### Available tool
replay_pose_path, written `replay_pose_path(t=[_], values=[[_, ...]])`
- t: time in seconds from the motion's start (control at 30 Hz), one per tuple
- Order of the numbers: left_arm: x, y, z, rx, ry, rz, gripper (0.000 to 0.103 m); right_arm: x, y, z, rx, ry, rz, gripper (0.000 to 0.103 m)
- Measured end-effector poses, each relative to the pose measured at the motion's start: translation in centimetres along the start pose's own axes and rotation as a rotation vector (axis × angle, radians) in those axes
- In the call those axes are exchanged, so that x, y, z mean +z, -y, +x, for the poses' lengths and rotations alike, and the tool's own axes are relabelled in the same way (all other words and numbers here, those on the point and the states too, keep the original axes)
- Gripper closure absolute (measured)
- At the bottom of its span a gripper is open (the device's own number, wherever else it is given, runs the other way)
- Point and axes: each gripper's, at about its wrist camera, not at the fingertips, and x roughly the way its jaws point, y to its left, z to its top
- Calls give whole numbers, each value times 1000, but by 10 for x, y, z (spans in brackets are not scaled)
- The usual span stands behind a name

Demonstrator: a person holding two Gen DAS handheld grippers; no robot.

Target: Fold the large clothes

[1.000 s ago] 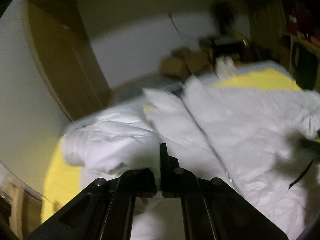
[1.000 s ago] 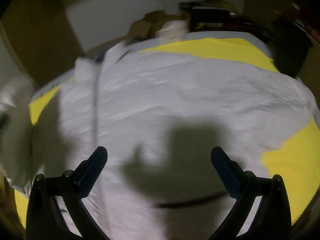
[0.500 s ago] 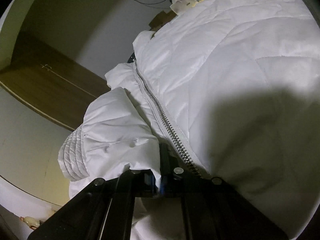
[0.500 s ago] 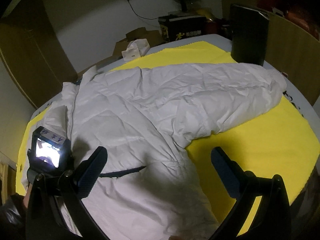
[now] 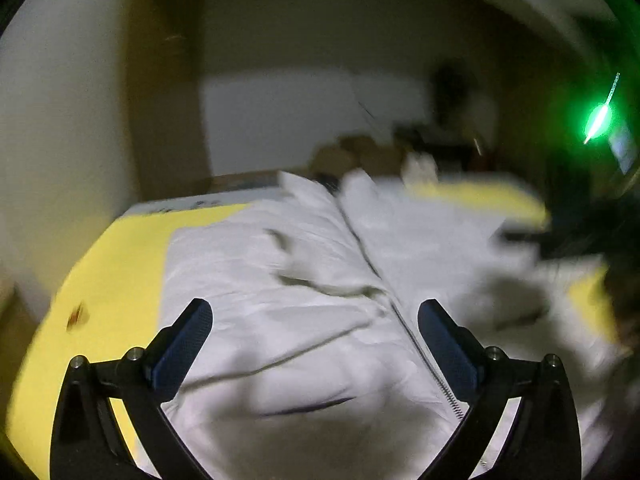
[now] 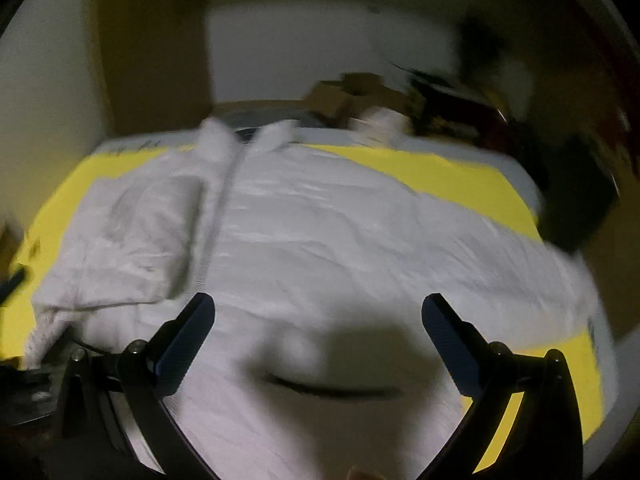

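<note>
Both wrist cameras looked down along their claws from close above, sharing the white jacket [image 5: 304,264] [image 6: 360,240] and yellow cloth [image 5: 116,272] [image 6: 432,168].

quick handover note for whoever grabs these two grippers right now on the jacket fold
Left gripper: jaws opening, nothing between them, above the white jacket.
Right gripper: open, empty, over the jacket's body.
Jacket: lies zipped, front up, on the yellow cloth; its left sleeve is folded in over the front.
Left to do: the other sleeve, which stretches out to the right, then the body folds.
</note>
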Motion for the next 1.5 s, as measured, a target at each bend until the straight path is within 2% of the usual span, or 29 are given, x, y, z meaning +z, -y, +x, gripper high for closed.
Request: replay_pose_path(t=[0.07, 0.17, 0.27, 0.33, 0.43, 0.47, 0.5, 0.57, 0.67, 0.77, 0.93, 1.03, 1.13, 1.23, 1.3, 1.33, 1.37, 1.4, 1.5], values=[[-2, -38, -29, 16, 57, -113, 0, 13, -56, 16, 4, 0, -127, 0], [-7, -82, -50, 47, 77, -227, 0, 25, -124, 44, -28, 29, -254, 0], [-19, -116, -65, 11, 50, -340, 0, 29, -173, 70, -99, 59, -354, 1], [-32, -127, -74, -11, 27, -384, 0, 28, -203, 93, -147, 44, -435, 5], [-42, -135, -72, -44, -4, -418, 0, 23, -231, 121, -164, -25, -531, 20], [-49, -133, -80, -45, -7, -424, 0, 23, -235, 127, -170, -39, -542, 30], [-52, -133, -84, -51, -11, -429, 0, 24, -238, 134, -185, -53, -553, 35], [-56, -136, -86, -68, -20, -440, 0, 25, -240, 138, -200, -61, -549, 38], [-62, -138, -82, -88, -31, -469, 0, 31, -242, 144, -197, -79, -550, 58], [-67, -139, -75, -102, -38, -487, 0, 34, -232, 142, -177, -85, -514, 75], [-66, -134, -71, -105, -39, -490, 0, 50, -193, 114, -40, -79, -323, 81], [-62, -130, -72, -111, -36, -485, 0, 63, -140, 96, 87, -83, -109, 82], [-59, -123, -71, -114, -34, -478, 0, 61, -70, 91, 194, -102, 124, 82], [-57, -116, -67, -124, -35, -475, 0, 46, -10, 110, 272, -129, 287, 82], [-56, -110, -64, -132, -44, -471, 0, 28, 15, 132, 392, -149, 374, 82], [-56, -107, -62, -136, -51, -469, 0, 17, 24, 143, 437, -161, 418, 80], [-55, -104, -61, -139, -57, -467, 0, 9, 31, 152, 464, -172, 460, 74], [-55, -100, -59, -140, -64, -463, 0, -3, 40, 163, 485, -191, 511, 54], [-52, -91, -57, -141, -79, -451, 0, -15, 53, 178, 601, -156, 597, 37]])
